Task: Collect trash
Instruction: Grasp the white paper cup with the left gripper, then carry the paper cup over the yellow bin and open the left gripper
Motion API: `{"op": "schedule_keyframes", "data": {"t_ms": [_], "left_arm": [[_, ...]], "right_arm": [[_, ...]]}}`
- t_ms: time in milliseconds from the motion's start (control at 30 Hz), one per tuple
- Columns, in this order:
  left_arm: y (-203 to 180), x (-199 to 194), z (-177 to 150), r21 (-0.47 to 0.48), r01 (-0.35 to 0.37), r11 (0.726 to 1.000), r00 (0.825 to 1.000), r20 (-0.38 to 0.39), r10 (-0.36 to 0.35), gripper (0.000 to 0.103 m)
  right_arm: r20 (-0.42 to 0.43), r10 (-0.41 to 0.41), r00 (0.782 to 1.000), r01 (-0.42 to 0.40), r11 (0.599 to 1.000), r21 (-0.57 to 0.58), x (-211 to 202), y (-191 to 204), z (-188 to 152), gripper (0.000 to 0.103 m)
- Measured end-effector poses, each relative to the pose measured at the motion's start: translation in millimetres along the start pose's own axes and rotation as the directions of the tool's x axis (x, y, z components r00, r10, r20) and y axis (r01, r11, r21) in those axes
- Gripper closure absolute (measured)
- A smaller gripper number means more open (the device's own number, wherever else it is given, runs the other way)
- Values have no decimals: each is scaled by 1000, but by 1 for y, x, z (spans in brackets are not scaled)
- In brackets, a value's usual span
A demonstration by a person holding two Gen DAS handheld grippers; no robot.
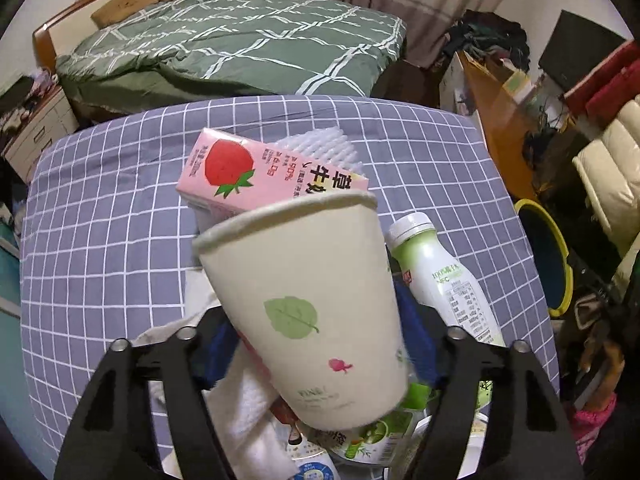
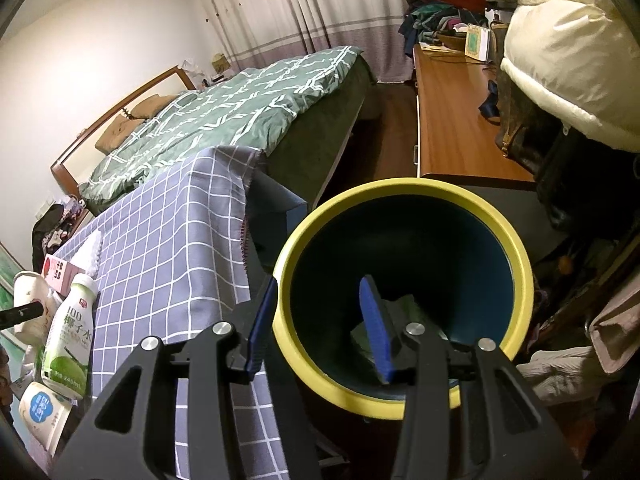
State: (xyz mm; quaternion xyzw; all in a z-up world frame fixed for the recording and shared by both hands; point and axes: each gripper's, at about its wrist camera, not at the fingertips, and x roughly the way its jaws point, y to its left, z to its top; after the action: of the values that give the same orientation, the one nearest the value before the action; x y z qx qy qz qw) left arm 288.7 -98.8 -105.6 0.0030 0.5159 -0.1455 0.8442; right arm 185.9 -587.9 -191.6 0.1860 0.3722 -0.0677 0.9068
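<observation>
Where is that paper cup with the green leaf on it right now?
In the left wrist view the paper cup sits tilted between the left gripper fingers, above the checked tablecloth, with the pink strawberry milk carton behind it and the green bottle to its right.

One paper cup (image 1: 316,312), one pink milk box (image 1: 256,176), one green bottle (image 1: 440,276), one bin (image 2: 404,292) — and two grippers (image 1: 320,344) (image 2: 320,328).

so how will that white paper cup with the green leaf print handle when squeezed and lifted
The white paper cup with the green leaf print is thin-walled, so it probably dents if the left gripper squeezes hard. It looks empty and likely light. Tapered and already tilted between the fingers, it may slip toward its narrow base.
</observation>
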Motion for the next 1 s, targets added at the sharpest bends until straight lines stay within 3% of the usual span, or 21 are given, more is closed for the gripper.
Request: {"op": "schedule_keyframes", "data": {"t_ms": [367, 533, 767, 1000], "left_arm": [[-15, -59, 0, 58, 40, 998, 993, 110, -47, 37], [-45, -93, 0, 129, 65, 990, 984, 158, -85, 37], [-139, -102, -12, 287, 157, 945, 969, 139, -204, 37], [-248, -71, -21, 421, 206, 883, 965, 62, -255, 37]], "right_arm": [[20, 16, 1000, -17, 999, 28, -11, -14, -3, 62], [46, 13, 999, -14, 1000, 28, -25, -20, -7, 62], [103, -53, 993, 51, 998, 28, -56, -39, -16, 62], [158, -170, 973, 161, 985, 65, -86, -77, -31, 62]]}}
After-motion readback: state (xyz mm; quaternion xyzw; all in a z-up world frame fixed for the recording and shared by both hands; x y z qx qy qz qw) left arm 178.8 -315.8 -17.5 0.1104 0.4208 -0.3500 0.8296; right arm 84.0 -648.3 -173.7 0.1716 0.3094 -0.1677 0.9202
